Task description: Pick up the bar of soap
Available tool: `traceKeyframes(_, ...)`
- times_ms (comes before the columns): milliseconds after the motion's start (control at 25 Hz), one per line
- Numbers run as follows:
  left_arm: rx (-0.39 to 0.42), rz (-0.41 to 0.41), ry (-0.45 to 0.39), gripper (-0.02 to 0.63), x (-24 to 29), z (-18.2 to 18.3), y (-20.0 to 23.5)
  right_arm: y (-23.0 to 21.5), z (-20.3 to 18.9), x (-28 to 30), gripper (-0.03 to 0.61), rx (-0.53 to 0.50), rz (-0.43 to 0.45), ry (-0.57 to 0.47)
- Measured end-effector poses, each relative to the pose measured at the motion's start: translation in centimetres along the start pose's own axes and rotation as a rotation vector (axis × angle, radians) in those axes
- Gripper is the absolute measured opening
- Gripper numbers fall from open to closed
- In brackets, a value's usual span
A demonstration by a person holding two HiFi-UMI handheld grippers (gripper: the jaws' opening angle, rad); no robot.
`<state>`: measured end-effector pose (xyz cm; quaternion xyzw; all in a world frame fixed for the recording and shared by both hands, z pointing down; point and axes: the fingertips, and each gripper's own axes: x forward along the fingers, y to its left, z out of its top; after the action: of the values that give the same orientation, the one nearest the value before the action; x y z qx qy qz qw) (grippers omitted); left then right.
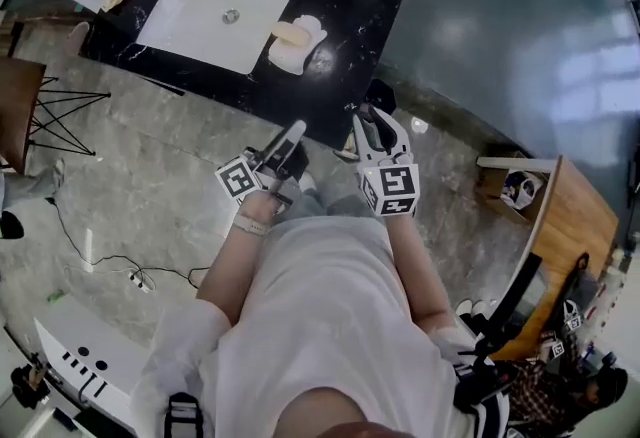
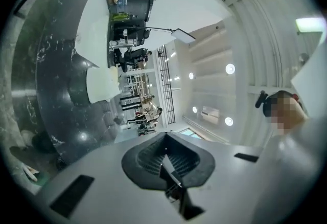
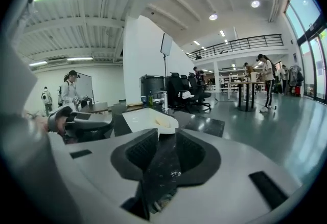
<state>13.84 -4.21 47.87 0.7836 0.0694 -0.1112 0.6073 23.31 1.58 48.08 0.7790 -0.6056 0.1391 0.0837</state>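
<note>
On the dark counter (image 1: pixel 355 16), just right of the white sink (image 1: pixel 190 6), the bar of soap (image 1: pixel 289 32) lies in a white dish (image 1: pixel 295 61), well apart from both grippers. The left gripper view shows the left gripper (image 2: pixel 166 159) with pads pressed together, holding nothing. The right gripper view shows the right gripper (image 3: pixel 163 143) slightly parted and empty, with the soap ahead of it.
</note>
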Motion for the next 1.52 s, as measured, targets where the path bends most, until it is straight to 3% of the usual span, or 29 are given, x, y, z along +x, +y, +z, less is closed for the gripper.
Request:
traceKeyframes(360,0.021,0.07,-0.213,0.006,-2.7,2.7,0.9,3.4,1.3,6.2,0.094,-0.157,0.247,0.059)
traceKeyframes(520,0.033,0.078,-0.299,0.006,-3.6,3.6,0.5,3.4,2.3,9.1,0.095,-0.222,0.306,0.087)
traceKeyframes(840,0.04,0.111,-0.458,0.006,-7.2,5.8,1.2,3.9,3.2,14.8,0.135,-0.322,0.352,0.162)
traceKeyframes(1200,0.043,0.132,-0.539,0.006,-9.6,8.2,1.9,4.2,1.5,21.7,0.167,-0.529,0.342,0.322)
traceKeyframes(1520,0.033,0.148,-0.568,0.006,-11.5,9.8,2.7,5.1,0.0,25.1,0.167,-0.642,0.344,0.448)
